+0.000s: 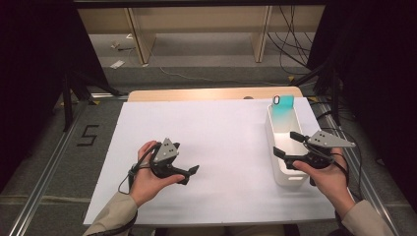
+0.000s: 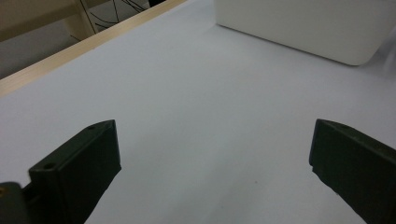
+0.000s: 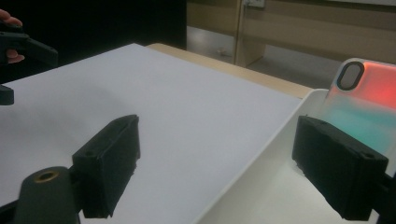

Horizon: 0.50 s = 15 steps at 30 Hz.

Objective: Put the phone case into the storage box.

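Right claw (image 1: pixel 286 143) hovers spread wide over the near end of the long white plastic bin (image 1: pixel 275 129), empty-jawed; a teal-and-pink phone case (image 1: pixel 283 110) leans at the bin's far end. Left claw (image 1: pixel 191 175), spread too, rests on the white worktop (image 1: pixel 216 142).

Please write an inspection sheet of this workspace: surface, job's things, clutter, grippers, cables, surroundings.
Surface: white sheet covering a wooden table.
Job's things: white plastic bin at the right side; phone case, teal in the high view, leaning upright at its far end.
Clutter: nothing seen on the sheet.
Grippers: left gripper open, over bare sheet; right gripper open, its jaws straddling the bin's left wall, holding nothing.
Cables: black cable trailing from the left gripper; more cables on the floor behind.
Surroundings: wooden shelf frame beyond the table; floor mark "5".
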Tool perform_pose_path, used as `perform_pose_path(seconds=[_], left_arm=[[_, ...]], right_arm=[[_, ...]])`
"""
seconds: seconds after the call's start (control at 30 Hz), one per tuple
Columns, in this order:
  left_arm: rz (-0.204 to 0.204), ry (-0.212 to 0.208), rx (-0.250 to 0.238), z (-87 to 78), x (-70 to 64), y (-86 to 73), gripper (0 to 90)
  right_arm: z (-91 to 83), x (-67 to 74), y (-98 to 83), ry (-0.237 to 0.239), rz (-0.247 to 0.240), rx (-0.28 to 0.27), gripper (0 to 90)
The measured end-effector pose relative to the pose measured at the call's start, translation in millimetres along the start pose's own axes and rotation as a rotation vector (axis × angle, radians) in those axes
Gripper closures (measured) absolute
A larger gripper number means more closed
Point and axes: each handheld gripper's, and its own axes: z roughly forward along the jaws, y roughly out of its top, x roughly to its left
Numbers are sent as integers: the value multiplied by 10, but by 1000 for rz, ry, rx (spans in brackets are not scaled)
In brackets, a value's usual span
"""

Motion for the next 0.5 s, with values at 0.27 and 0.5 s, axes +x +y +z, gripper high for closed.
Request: perform_pose_path(seconds=[0.27, 0.5], left_arm=[[2, -1, 1, 4, -3, 1, 13], [0, -3, 0, 11, -1, 2, 13]], right_arm=[[-3, 2, -2, -2, 0, -4, 158], [1, 0, -2, 0, 3, -10, 158]])
